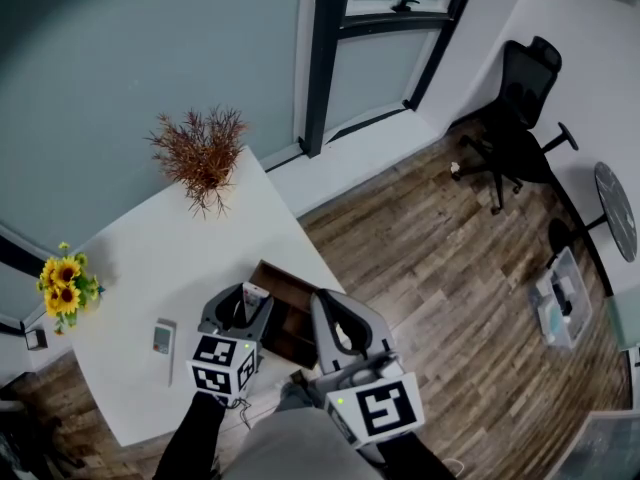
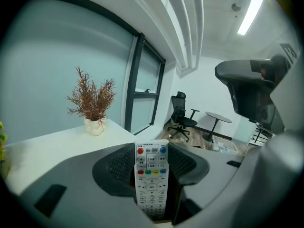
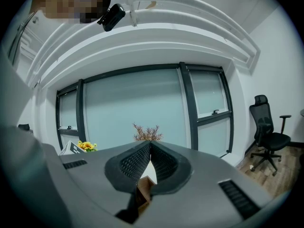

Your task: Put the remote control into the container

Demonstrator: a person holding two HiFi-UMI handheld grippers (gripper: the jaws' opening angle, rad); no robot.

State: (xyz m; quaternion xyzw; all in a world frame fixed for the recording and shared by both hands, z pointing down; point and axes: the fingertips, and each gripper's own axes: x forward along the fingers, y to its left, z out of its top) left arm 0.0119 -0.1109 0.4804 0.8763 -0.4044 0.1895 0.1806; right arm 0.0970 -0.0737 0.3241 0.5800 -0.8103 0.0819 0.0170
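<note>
Remote control (image 2: pixel 151 177) stands upright, clamped in the left gripper (image 1: pixel 244 308) by the brown container (image 1: pixel 284 277) at the white table's (image 1: pixel 150 258) right edge; the right gripper's (image 3: pixel 150 144) jaws are closed together.

Room: ahead of the left gripper (image 1: pixel 245 303) is a white table (image 1: pixel 150 258), with a dried plant (image 1: pixel 200 153) in a white pot near its far edge and sunflowers (image 1: pixel 65 283) off to the gripper's left. Behind both, a frosted glass wall (image 1: pixel 150 48) with dark frames (image 1: pixel 325 58), and a handle (image 1: pixel 405 6) on one window. Right of the gripper: wood-plank floor (image 1: pixel 430 268), black office chair (image 1: pixel 515 108), small round table (image 1: pixel 615 208), clear bin (image 1: pixel 560 298) on the floor. White walls, ceiling strip light (image 2: pixel 250 11) on.
</note>
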